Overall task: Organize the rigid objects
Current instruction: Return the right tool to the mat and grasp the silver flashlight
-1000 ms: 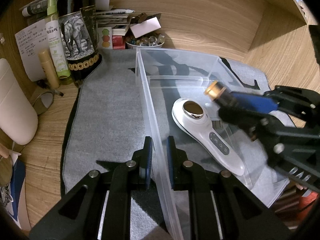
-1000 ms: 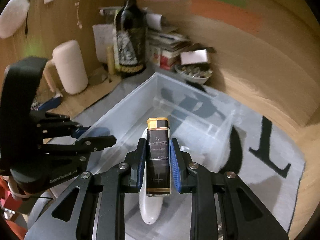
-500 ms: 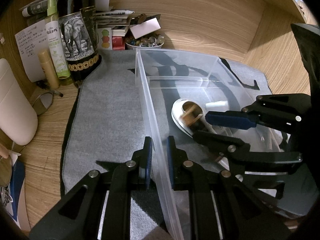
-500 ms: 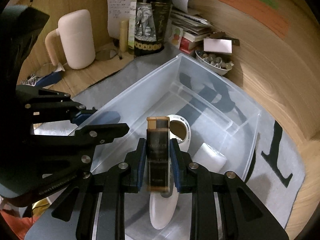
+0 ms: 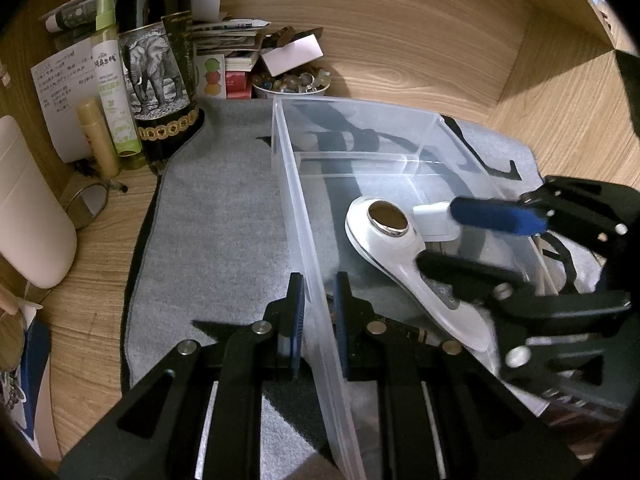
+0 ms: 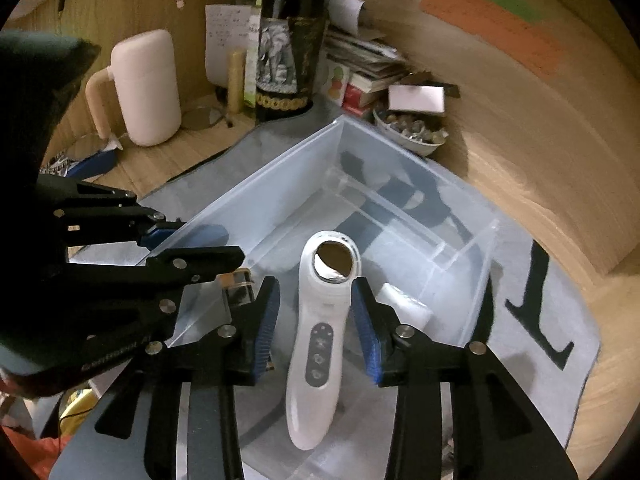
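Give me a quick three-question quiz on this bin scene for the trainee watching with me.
1. True or false: the left gripper is clamped on the clear bin's side wall.
2. The white handheld device is: A) standing upright, B) lying inside the bin, C) gripped by two pads.
3. What is the right gripper gripping?

Key: 1 true. 2 B. 3 Nothing: its jaws are opening and the pads press on nothing, with the device lying in the bin below them.
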Action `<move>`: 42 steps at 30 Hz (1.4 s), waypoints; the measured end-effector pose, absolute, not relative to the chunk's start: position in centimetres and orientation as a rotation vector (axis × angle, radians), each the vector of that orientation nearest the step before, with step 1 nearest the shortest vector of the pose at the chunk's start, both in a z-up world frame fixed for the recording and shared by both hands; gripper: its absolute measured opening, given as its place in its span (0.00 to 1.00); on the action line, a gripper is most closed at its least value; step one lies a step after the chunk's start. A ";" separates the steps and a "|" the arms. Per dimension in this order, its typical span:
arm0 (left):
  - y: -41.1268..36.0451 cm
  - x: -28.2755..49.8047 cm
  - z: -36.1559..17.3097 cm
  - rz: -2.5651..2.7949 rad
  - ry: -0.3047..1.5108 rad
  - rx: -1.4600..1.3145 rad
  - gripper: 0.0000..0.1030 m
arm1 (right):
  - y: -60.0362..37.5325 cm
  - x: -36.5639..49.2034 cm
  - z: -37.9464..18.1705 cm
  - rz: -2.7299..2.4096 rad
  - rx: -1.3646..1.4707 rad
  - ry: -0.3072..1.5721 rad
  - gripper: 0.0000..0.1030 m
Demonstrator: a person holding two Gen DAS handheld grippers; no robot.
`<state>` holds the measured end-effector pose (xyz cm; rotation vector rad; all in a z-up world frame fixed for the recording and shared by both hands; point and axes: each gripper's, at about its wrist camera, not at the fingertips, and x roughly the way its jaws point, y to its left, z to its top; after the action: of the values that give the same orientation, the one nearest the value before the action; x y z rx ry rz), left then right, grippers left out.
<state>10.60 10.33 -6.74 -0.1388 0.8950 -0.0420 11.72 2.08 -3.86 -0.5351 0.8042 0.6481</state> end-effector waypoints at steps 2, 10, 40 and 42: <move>10.4 10.6 -6.7 -0.040 0.897 -0.136 0.13 | 1.4 11.7 -3.3 0.639 -0.524 0.787 0.36; 10.3 10.5 -6.8 -0.029 0.902 -0.126 0.13 | -2.7 11.8 -0.4 0.572 -0.454 0.705 0.48; 10.0 10.6 -6.7 -0.006 0.910 -0.110 0.13 | -17.3 14.1 -7.4 0.342 -0.234 0.979 0.53; 10.0 10.6 -6.7 -0.006 0.910 -0.111 0.13 | -16.9 14.4 -8.6 0.355 -0.237 1.023 0.53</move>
<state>10.58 9.97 -6.73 -0.1107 0.9100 -0.0064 14.40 -16.90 -8.56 -0.2365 1.0229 0.3555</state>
